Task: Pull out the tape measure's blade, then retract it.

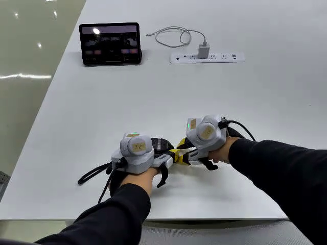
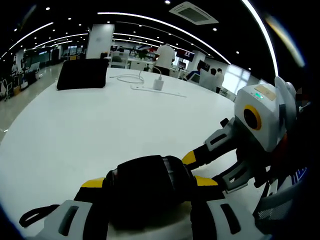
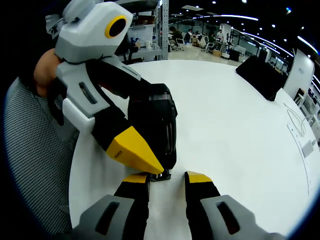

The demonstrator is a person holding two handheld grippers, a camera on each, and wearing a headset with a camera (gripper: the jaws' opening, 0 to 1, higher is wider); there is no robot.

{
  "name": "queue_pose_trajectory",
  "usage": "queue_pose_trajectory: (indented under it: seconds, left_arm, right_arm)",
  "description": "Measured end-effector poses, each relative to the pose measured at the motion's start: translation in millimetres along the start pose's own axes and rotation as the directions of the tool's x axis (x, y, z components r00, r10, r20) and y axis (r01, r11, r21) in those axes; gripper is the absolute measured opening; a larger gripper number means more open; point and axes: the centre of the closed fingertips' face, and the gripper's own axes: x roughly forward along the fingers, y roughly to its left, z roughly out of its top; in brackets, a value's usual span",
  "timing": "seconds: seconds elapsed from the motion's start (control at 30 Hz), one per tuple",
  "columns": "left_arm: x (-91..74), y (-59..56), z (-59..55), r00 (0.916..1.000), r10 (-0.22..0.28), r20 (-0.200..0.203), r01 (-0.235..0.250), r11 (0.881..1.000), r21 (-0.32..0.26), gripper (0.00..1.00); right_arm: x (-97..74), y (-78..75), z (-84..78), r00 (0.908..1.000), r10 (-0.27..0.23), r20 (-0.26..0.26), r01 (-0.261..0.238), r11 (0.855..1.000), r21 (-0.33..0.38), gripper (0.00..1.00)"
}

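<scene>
The black tape measure [image 2: 150, 192] sits on the white table [image 1: 168, 97], and my left gripper [image 2: 149, 181] is shut on its body with a yellow-tipped finger on each side. In the head view the tape measure [image 1: 161, 145] lies between the two grippers near the table's front edge. My right gripper [image 3: 167, 179] faces the case [image 3: 155, 125] from the other side, its jaws open. The small blade hook [image 3: 161, 175] lies at the gap between them, close to one fingertip. No blade length is visible outside the case.
A dark tablet [image 1: 110, 43] stands at the back left. A white power strip [image 1: 207, 57] with a charger and a looped cable [image 1: 176, 35] lies at the back. A black strap [image 1: 92, 173] trails left of the left gripper. The table's front edge [image 1: 153, 218] is close.
</scene>
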Motion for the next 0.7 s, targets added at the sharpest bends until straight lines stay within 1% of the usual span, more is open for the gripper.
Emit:
queue_pose_trajectory:
  seconds: [0.07, 0.13, 0.17, 0.23, 0.33, 0.47, 0.53, 0.6, 0.67, 0.7]
  left_arm:
    - [-0.4, -0.4, -0.3, 1.0, -0.003, 0.002, 0.003, 1.0, 0.006, 0.63]
    - [0.1, -0.3, -0.3, 1.0, -0.004, 0.002, 0.004, 1.0, 0.006, 0.63]
    - [0.6, -0.2, 0.0, 1.0, -0.004, 0.006, 0.004, 1.0, 0.007, 0.63]
    - [0.9, -0.2, 0.1, 1.0, -0.004, 0.008, 0.004, 1.0, 0.006, 0.63]
    - [0.0, -0.9, 0.0, 1.0, -0.005, 0.002, 0.005, 1.0, -0.001, 0.63]
    - [0.3, -0.9, -0.4, 0.9999, -0.013, -0.001, 0.013, 1.0, 0.001, 0.64]
    - [-0.1, -1.2, -0.3, 0.9999, -0.012, -0.005, 0.012, 1.0, 0.001, 0.64]
    - [-0.1, -1.4, 0.5, 0.9999, -0.015, -0.004, 0.015, 1.0, 0.0, 0.64]
    - [-0.2, -1.8, -0.4, 0.9996, -0.023, -0.014, 0.023, 1.0, 0.007, 0.64]
    - [-0.9, -2.4, -0.9, 0.9993, -0.028, -0.025, 0.029, 0.999, 0.014, 0.64]
  right_arm:
    - [-1.1, 2.1, 0.6, 0.9999, 0.007, 0.008, -0.007, 1.0, 0.006, 0.24]
    - [-1.5, 2.8, 2.7, 0.9997, 0.007, 0.022, -0.008, 1.0, 0.018, 0.29]
    - [-2.1, 4.6, 4.6, 0.9993, 0.016, 0.034, -0.017, 0.999, 0.031, 0.31]
    - [-3.9, 4.3, 6.4, 0.9991, 0.013, 0.041, -0.013, 1.0, 0.016, 0.35]
    - [-7.1, 4.6, 8.2, 0.9983, 0.016, 0.056, -0.018, 0.999, 0.031, 0.39]
    - [-8.1, 4.4, 7.6, 0.9983, 0.019, 0.056, -0.021, 0.999, 0.043, 0.47]
    - [-9.0, 1.3, 8.1, 0.9982, 0.01, 0.06, -0.014, 0.998, 0.066, 0.53]
    - [-10.0, 1.1, 9.7, 0.9978, 0.012, 0.066, -0.018, 0.996, 0.092, 0.58]
    - [-10.1, -0.4, 10.6, 0.9977, 0.001, 0.068, -0.009, 0.994, 0.113, 0.64]
    - [-10.4, -0.4, 10.8, 0.9976, -0.001, 0.069, -0.008, 0.991, 0.13, 0.67]
